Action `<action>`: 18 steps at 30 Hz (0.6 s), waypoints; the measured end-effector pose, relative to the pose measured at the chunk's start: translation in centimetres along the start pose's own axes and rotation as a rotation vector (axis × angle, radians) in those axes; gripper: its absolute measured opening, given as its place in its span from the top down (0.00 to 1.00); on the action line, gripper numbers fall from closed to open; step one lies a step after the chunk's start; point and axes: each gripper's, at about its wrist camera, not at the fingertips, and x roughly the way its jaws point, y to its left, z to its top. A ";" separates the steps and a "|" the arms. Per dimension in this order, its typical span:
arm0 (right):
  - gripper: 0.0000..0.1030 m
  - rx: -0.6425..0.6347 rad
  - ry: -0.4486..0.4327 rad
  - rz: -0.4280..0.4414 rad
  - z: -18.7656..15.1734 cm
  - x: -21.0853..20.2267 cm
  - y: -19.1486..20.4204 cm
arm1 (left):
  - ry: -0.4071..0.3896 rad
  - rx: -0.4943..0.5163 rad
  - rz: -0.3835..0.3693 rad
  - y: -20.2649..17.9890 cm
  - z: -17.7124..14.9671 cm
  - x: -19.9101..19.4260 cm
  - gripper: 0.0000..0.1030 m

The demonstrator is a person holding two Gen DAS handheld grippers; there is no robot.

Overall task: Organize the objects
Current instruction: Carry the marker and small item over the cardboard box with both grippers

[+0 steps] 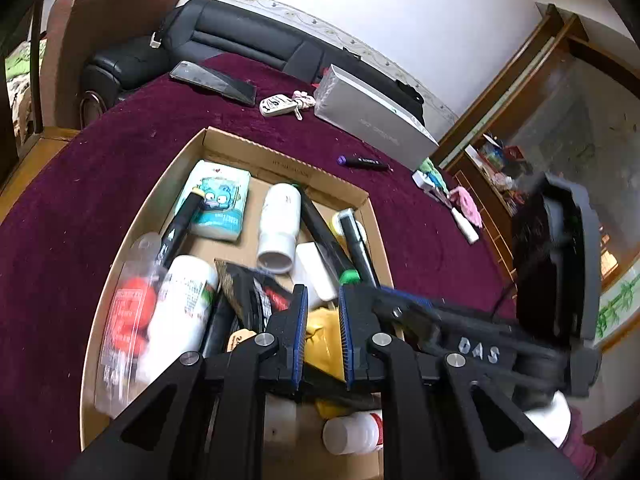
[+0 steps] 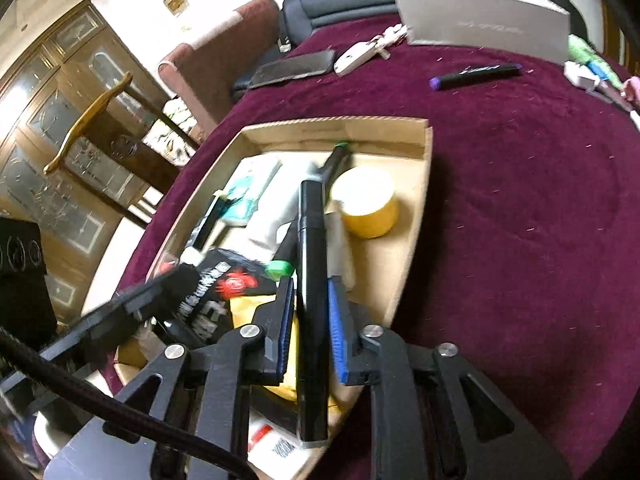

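Dropping a marker into the box

My right gripper point(image 2: 308, 312) has a long black marker pen point(image 2: 310, 280) between its pads above the shallow brown cardboard box point(image 2: 424, 184); whether they pinch it or have slackened I cannot tell. My left gripper point(image 1: 323, 336) hovers part-open and empty. Next, I judge: let go, then fetch the purple-capped black marker point(image 2: 476, 74) lying on the maroon cloth point(image 2: 520, 220).

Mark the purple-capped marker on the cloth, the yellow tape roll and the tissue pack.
Purple-capped marker point(image 2: 476, 73): right wrist view, middle of the black barrel.
Yellow tape roll point(image 2: 370, 204): right wrist view, its outer side wall.
Tissue pack point(image 1: 218, 200): left wrist view, the printed front face.
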 end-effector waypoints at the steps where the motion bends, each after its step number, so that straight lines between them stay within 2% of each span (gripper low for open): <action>1: 0.80 -0.001 0.004 -0.002 0.1 0.1 0.2 | -0.006 -0.004 -0.004 0.1 -0.1 -0.4 0.87; 4: 0.79 -0.004 -0.012 -0.029 0.1 -0.1 0.5 | -0.033 -0.043 -0.017 0.7 0.1 -1.2 0.81; 6: 0.78 -0.013 -0.025 -0.052 0.0 -0.6 0.7 | -0.063 -0.079 -0.012 1.2 0.4 -2.0 0.68; 7: 0.78 -0.020 -0.033 -0.067 -0.1 -0.8 0.8 | -0.075 -0.094 -0.009 1.4 0.4 -2.4 0.65; 10: 0.78 -0.011 -0.071 -0.093 0.1 -1.6 0.7 | -0.124 -0.115 -0.007 1.6 0.2 -4.1 0.61; 12: 0.72 0.003 -0.106 -0.104 0.1 -2.4 0.5 | -0.154 -0.115 0.021 1.6 0.0 -5.1 0.46; 14: 0.64 0.021 -0.141 -0.117 0.2 -3.1 0.5 | -0.192 -0.099 0.071 1.4 -0.3 -6.2 0.43; 16: 0.63 0.026 -0.169 -0.124 0.1 -3.9 0.6 | -0.235 -0.043 0.181 0.6 -0.6 -7.0 0.43; 18: 0.59 0.012 -0.183 -0.142 -0.4 -4.3 1.2 | -0.279 0.049 0.343 -1.0 -0.9 -7.4 0.40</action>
